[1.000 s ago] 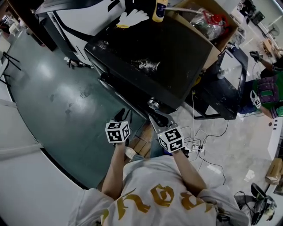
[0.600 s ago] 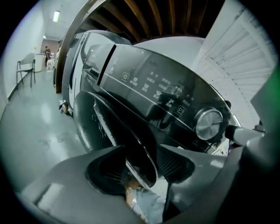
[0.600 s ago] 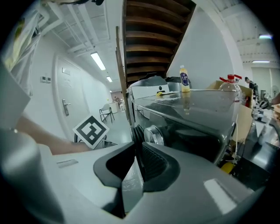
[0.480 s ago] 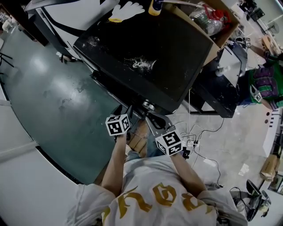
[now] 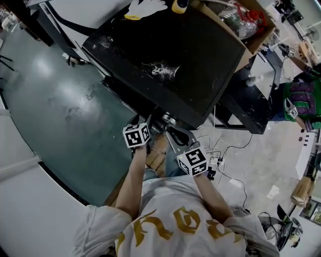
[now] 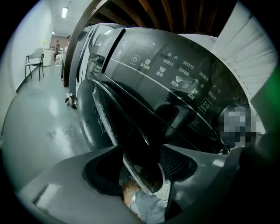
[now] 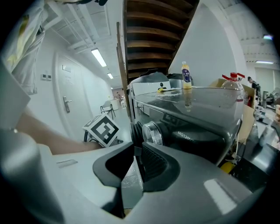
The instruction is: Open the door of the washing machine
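**Left tool on the washer door, right tool shut beside it**

From where I stand, the person leans over the black washing machine (image 5: 170,55), 1 tool in each hand, both up against its front. The left tool (image 6: 146,168) has the door (image 6: 124,127) in it: the door's thin bright rim runs straight down between the 2 jaws, and they sit narrow, closed onto that edge. How far the door has swung from the body I cannot tell. Just above it curves the dark control panel (image 6: 175,78) with its row of white symbols.

The right tool (image 7: 137,151) sits just to the right of the left one, jaws brought together with nothing between them. Past its tips is the round dial (image 7: 153,132) on the machine's front, and its camera catches the left tool's marker cube (image 7: 101,129) close by.

On the machine's lid stands a yellow bottle (image 7: 186,75), with a white glove (image 5: 146,7) near it. A cardboard box (image 5: 251,37) touches the machine's right side. Grey-green floor (image 5: 60,115) spreads out to the left.
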The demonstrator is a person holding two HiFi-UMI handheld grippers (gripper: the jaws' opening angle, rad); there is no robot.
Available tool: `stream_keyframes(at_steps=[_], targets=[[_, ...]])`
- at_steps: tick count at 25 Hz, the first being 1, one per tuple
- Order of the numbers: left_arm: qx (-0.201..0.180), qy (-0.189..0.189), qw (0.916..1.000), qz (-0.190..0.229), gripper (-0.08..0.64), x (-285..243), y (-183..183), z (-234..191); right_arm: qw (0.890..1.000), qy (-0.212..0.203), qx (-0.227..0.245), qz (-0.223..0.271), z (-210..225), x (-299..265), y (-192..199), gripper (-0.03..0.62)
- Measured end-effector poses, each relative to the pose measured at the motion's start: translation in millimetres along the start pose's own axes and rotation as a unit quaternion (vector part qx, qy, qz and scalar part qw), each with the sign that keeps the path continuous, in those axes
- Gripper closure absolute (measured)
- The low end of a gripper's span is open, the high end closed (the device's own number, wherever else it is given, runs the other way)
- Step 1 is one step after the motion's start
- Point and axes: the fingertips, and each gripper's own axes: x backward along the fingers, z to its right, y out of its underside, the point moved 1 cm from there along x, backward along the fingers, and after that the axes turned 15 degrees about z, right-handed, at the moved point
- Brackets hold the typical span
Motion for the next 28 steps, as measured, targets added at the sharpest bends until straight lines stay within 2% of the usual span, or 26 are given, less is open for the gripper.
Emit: stream_keyframes(at_steps=[15, 23, 28], targets=[[-0.032, 0.013, 0.9994, 0.001, 0.318, 6, 0, 3, 1.0, -0.004, 0.013, -0.007, -10, -2, 0, 0.526], [-0.034, 0.016, 0.9993, -0.005, 0.321, 7, -1, 2, 1.0, -0.004, 0.016, -0.006, -13, -2, -1, 0.534], [-0.021, 0.013, 0.9997, -0.007, 0.33, 14, 2, -1, 1.0, -0.001, 0.013, -0.003, -11, -2, -2, 0.534]])
